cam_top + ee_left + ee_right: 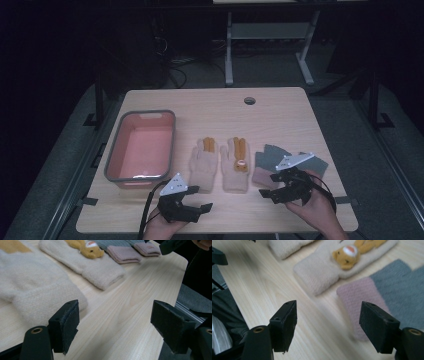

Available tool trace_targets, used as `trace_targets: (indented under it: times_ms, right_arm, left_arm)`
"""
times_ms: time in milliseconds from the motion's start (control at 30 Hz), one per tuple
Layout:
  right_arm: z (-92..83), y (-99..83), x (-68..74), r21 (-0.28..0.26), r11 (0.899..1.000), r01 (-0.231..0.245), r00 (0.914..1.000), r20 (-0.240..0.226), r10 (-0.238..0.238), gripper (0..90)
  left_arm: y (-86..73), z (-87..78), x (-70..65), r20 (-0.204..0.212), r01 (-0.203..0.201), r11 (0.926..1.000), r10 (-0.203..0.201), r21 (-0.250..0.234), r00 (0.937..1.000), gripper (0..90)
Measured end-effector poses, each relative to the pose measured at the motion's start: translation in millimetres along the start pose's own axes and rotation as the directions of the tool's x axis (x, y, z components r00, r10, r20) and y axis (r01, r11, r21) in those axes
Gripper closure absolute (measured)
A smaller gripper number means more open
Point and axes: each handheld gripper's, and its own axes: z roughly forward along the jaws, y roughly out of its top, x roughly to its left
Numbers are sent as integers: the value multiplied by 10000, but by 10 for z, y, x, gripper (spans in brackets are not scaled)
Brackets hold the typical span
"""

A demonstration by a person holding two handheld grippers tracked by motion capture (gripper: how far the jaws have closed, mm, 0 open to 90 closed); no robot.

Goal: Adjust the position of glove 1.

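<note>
Two cream gloves with orange fingers lie side by side mid-table: a plain one [204, 164] [32, 287] and one with a small bear on it [236, 167] [97, 267] [324, 270]. Right of them lies a pair of grey gloves with pink cuffs [267, 160] [123, 253] [364, 295], partly hidden under my right gripper. My left gripper [200, 197] [116, 317] hovers open over bare wood just in front of the plain glove's cuff. My right gripper [269, 185] [328, 315] is open too, low over the table, its right jaw above a pink cuff. Nothing sits between either pair of jaws.
A pink basin with a grey rim [112, 160] stands at the left of the table. A round cable hole [249, 100] is near the far edge. The near edge of the table [220, 227] runs just behind both hands. A desk frame [267, 35] stands beyond the table.
</note>
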Motion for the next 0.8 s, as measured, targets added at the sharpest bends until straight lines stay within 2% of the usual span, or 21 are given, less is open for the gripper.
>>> trace_targets:
  times_ms: [100,433,533,633,800]
  right_arm:
    - [-7,61,5,47,10000,2,10000,15,-2,305]
    - [83,350,23,368,9980,506,9987,9,-507,305]
    - [118,434,29,486,9968,631,9980,-53,-629,304]
    - [140,513,29,627,9951,761,9971,-43,-760,305]
    - [172,642,23,747,9921,1006,9949,-25,-1007,305]
  left_arm:
    - [-2,2,0,-21,-2,10000,2,8,10000,231]
    - [-2,-6,0,-15,-114,9999,113,-28,9999,231]
    - [-3,0,2,9,-89,10000,89,-13,10000,231]
    - [-9,2,-12,-37,144,9997,-145,-180,9999,231]
    - [-8,-25,-12,-31,60,9997,-61,-216,10000,231]
